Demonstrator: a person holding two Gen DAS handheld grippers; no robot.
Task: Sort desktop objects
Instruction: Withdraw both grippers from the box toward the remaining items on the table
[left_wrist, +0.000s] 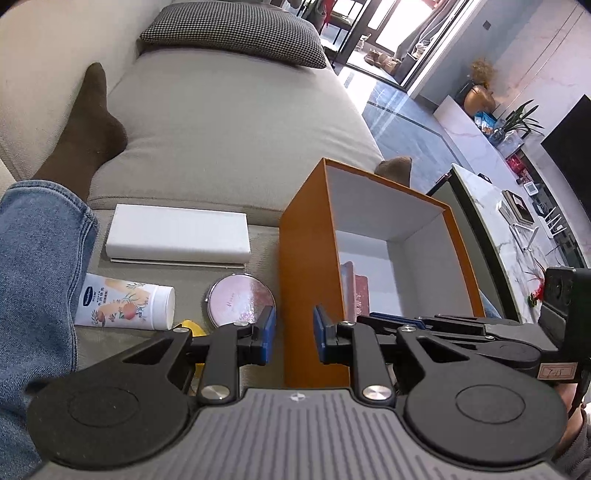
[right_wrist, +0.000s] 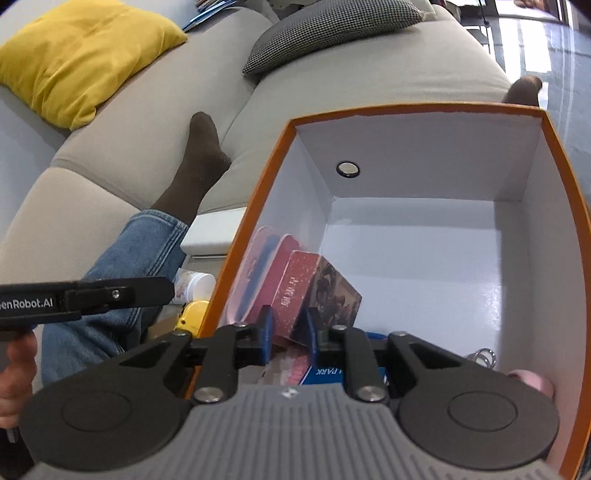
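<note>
An orange box (left_wrist: 310, 258) with a white inside stands on the sofa; it also shows in the right wrist view (right_wrist: 243, 236). My left gripper (left_wrist: 293, 332) is open and empty, its jaws either side of the box's near left corner. My right gripper (right_wrist: 290, 330) is open over the box, just above a red patterned carton (right_wrist: 314, 291) that leans on a pink case (right_wrist: 255, 266). A white tube (left_wrist: 125, 302), a round pink compact mirror (left_wrist: 240, 299), a flat white box (left_wrist: 177, 236) and a yellow item (left_wrist: 192, 326) lie left of the orange box.
A person's jeans leg (left_wrist: 33, 277) and brown sock (left_wrist: 92, 125) lie on the left. A houndstooth cushion (left_wrist: 236, 33) and a yellow cushion (right_wrist: 81, 51) sit at the back. A marble table (left_wrist: 495, 221) stands to the right. A key ring (right_wrist: 482, 357) lies in the box.
</note>
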